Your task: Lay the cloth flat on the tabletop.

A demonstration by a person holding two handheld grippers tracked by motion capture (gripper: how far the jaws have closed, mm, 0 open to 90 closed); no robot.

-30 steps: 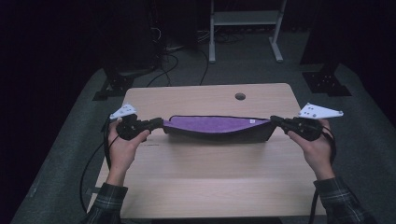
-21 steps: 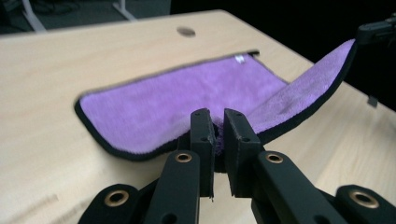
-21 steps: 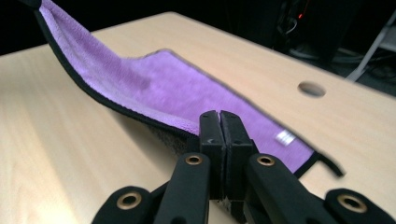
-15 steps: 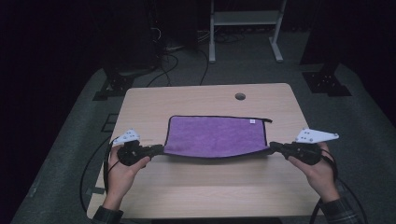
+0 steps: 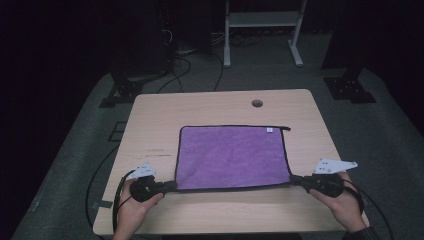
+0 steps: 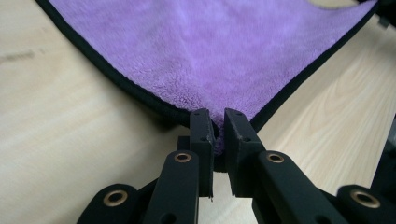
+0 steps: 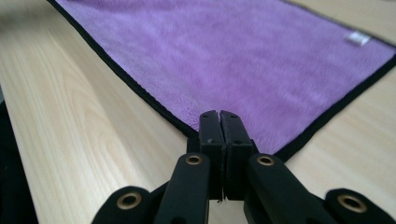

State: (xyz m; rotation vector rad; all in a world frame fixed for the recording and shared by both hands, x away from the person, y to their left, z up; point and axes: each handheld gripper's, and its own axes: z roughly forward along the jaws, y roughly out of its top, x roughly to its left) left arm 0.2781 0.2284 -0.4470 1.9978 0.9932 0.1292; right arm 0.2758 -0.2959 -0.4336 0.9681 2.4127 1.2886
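A purple microfibre cloth [image 5: 231, 157] with a black hem lies spread flat on the middle of the light wooden counter [image 5: 150, 130], a small white label [image 5: 269, 130] near its far right corner. The left gripper [image 5: 169, 186] has its fingers [image 6: 201, 135] clamped on the cloth's near left corner, which bunches slightly between them. The right gripper [image 5: 295, 179] has its fingers [image 7: 210, 128] pressed tight together on the near right corner, both held low at the counter's near edge.
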